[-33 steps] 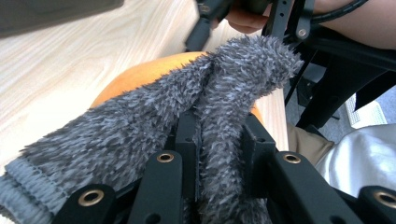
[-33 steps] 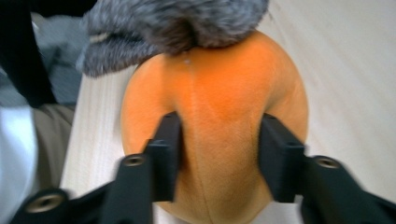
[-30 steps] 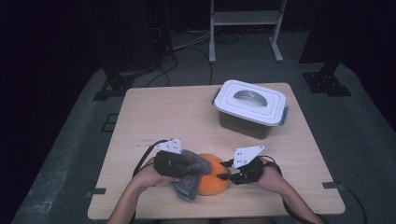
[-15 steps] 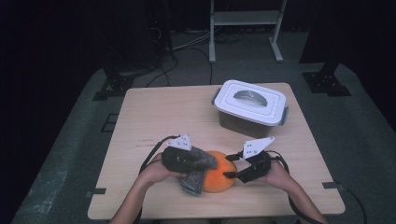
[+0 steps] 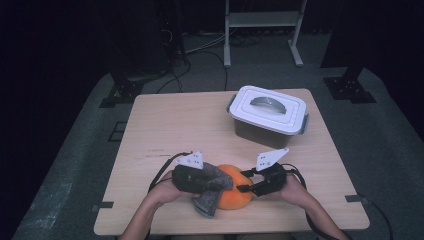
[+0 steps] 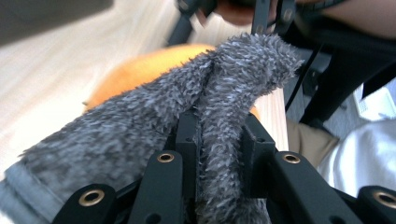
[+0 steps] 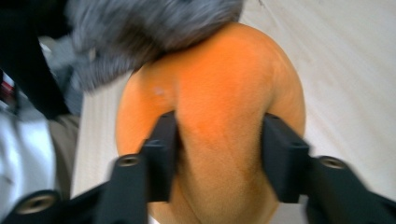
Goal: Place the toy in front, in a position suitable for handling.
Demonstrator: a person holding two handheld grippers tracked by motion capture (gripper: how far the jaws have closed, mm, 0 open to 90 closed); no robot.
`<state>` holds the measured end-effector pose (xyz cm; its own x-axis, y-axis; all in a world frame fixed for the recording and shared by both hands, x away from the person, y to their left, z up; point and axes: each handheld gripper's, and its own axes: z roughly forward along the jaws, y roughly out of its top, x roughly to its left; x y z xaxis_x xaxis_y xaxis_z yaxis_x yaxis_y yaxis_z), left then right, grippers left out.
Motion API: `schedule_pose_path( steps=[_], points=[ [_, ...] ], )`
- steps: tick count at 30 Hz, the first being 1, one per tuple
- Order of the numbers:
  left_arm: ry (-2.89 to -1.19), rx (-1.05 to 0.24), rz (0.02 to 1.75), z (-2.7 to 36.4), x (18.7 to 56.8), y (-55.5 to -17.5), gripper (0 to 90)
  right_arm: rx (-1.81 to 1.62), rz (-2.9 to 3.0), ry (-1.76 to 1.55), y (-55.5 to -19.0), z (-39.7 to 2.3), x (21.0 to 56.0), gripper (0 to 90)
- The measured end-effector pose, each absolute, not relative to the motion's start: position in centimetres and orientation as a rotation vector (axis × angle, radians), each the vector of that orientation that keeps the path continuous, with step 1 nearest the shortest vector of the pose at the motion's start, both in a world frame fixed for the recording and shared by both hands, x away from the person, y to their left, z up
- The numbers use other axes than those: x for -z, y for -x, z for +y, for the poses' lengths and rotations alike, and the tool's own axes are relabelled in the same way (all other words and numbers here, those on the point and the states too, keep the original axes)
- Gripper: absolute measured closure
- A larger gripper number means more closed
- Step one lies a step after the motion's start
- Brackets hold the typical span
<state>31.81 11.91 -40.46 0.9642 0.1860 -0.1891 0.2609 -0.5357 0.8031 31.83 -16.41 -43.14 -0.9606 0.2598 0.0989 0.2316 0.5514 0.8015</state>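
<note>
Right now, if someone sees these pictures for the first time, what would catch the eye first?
The orange soft thing at the table's near edge, squeezed between the right gripper jaws, which have just been closing. The left gripper pinches a grey fuzzy cloth lying over it. A white lidded box stands behind.

The high view is dim, with a lit bench (image 5: 200, 120) amid dark surroundings at the frame's top and sides. Both gripper views are bright, close, softly blurred toward the edges.
</note>
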Motion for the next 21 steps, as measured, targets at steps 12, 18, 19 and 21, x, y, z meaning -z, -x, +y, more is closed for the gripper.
schedule_pose_path(
  steps=[12, 18, 19, 21],
  points=[
    [-2.178, 0.002, 0.329, 11.5, 39.1, -32.6, 71.5, -1.365, 2.643, -0.247, -31.5, -16.0, 41.6, 62.2],
    [-2.154, 0.038, 0.340, 11.4, 40.2, -32.2, 72.3, -1.473, 2.706, -0.431, -32.7, -16.7, 42.1, 37.1],
    [-2.155, 0.048, 0.333, 11.3, 40.3, -32.0, 72.4, -1.500, 2.706, -0.451, -32.7, -16.8, 42.1, 34.6],
    [-2.154, 0.065, 0.317, 11.1, 40.3, -31.7, 72.6, -1.523, 2.714, -0.454, -32.6, -16.7, 42.1, 30.7]
  ],
)
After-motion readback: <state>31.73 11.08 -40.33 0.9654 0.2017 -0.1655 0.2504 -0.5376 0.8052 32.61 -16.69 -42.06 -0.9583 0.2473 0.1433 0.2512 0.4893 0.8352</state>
